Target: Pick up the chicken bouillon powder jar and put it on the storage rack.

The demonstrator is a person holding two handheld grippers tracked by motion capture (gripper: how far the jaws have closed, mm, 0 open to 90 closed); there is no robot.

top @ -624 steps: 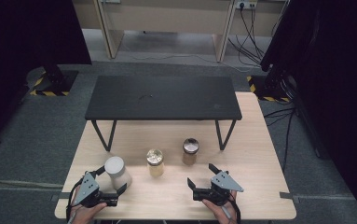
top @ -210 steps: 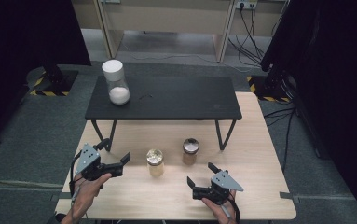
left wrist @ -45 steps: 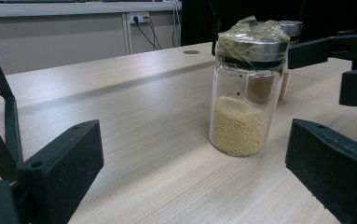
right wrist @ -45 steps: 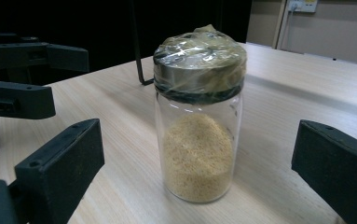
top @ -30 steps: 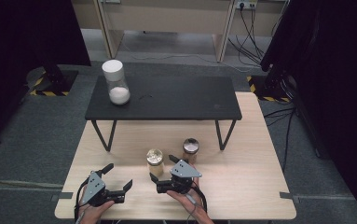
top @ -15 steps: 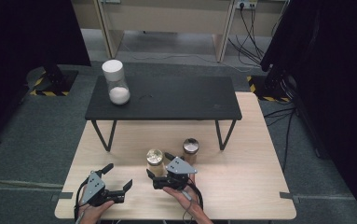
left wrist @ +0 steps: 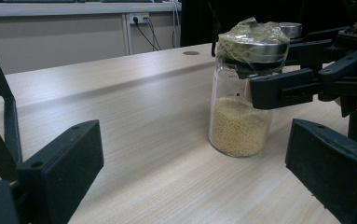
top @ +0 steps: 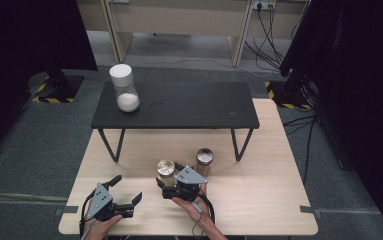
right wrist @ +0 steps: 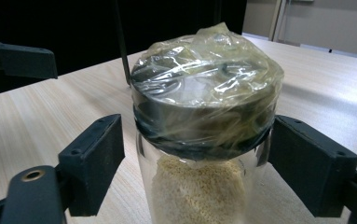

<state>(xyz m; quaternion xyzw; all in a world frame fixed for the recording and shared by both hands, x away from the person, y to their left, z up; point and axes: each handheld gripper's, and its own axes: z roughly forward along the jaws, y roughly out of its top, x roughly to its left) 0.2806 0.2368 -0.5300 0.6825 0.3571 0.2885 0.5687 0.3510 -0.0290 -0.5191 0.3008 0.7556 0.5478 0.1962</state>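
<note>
We are bracketing the grain jar [right wrist: 206, 135] with our right gripper [top: 171, 189] spread, left gripper [top: 125, 199] released beside it.

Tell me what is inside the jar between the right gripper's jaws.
The jar holds fine yellowish grains filling roughly its lower half. Crinkled plastic wrap covers the metal lid, so the lid's top is hard to read.

The jar [right wrist: 204, 154] is clear glass with yellow grains inside and a dark lid under shiny yellowish wrap. Both tools, left [top: 124, 200] and right [top: 165, 187], are black with grey plates. The tabletop [top: 259, 200] is light wood. The small table [top: 189, 105] is black. The tall jar [top: 124, 87] has a white lid and white powder.
</note>
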